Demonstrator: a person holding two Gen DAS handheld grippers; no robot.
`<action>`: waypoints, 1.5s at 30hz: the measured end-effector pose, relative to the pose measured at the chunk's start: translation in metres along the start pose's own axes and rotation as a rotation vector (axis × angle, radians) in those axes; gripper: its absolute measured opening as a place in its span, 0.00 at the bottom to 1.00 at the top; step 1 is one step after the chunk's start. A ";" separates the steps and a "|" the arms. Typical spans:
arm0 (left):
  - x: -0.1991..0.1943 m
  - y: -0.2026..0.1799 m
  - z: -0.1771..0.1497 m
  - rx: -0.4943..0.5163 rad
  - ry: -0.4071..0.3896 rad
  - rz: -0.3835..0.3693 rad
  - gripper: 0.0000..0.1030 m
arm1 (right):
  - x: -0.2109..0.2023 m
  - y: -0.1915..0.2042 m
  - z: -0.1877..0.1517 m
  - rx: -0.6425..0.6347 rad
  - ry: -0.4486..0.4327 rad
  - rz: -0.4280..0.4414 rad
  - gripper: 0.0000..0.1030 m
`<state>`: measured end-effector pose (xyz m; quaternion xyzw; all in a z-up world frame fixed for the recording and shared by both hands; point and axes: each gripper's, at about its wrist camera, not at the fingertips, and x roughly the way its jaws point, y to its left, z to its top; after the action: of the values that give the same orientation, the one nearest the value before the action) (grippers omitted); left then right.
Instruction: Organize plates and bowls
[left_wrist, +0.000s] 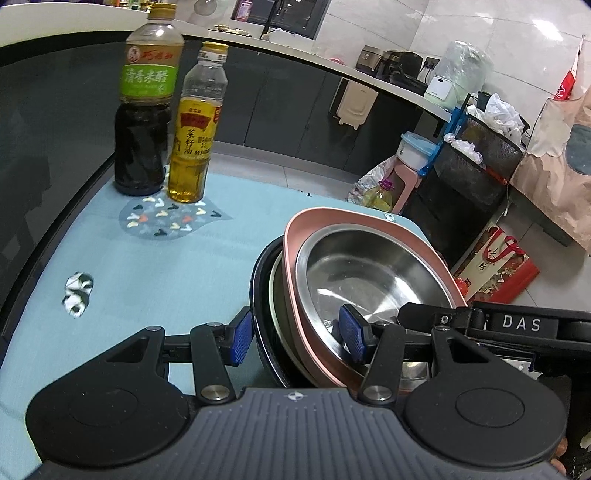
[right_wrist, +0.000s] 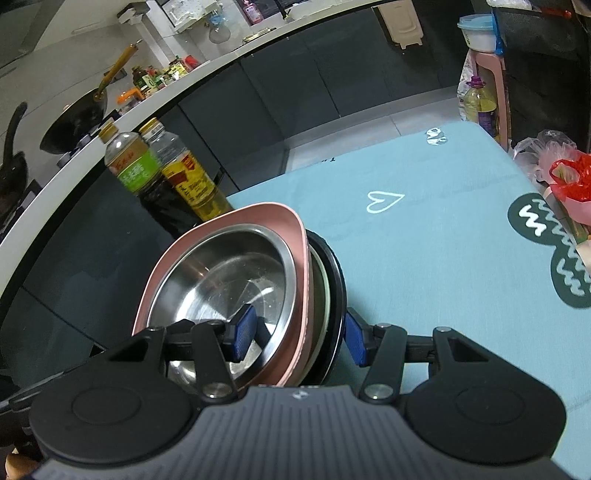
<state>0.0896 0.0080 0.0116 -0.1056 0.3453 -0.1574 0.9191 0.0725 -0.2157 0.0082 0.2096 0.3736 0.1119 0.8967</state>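
Observation:
A stack of dishes is held tilted on edge above the blue tablecloth. It has a steel bowl (left_wrist: 364, 273) in front, nested in a pink dish (left_wrist: 369, 225), then a pale plate (left_wrist: 275, 291) and a black plate (left_wrist: 258, 295) behind. My left gripper (left_wrist: 297, 334) is shut on the stack's near edge, one pad behind the black plate and one inside the steel bowl. My right gripper (right_wrist: 299, 336) is shut on the same stack from the other side, with the steel bowl (right_wrist: 229, 280), pink dish (right_wrist: 295, 236) and black plate (right_wrist: 338, 280) between its pads.
Two bottles stand at the table's far left: dark vinegar (left_wrist: 146, 110) and yellow oil (left_wrist: 195, 136). A dark cabinet runs along the left. Red-wrapped flowers (right_wrist: 569, 177) lie at the right edge. A pink stool with a tub (left_wrist: 413, 155), a black mesh rack (left_wrist: 476, 155) and a red gift bag (left_wrist: 495, 266) stand beside the table.

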 end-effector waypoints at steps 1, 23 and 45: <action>0.004 0.001 0.002 -0.001 0.001 -0.003 0.46 | 0.002 -0.002 0.003 0.004 0.000 0.000 0.32; 0.074 0.003 0.045 0.011 -0.038 -0.005 0.46 | 0.050 -0.021 0.054 0.020 -0.019 -0.033 0.32; 0.101 0.002 0.049 0.011 -0.023 0.013 0.46 | 0.071 -0.035 0.060 0.047 -0.011 -0.025 0.32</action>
<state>0.1947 -0.0224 -0.0137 -0.1000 0.3344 -0.1522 0.9247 0.1665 -0.2396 -0.0138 0.2263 0.3737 0.0907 0.8949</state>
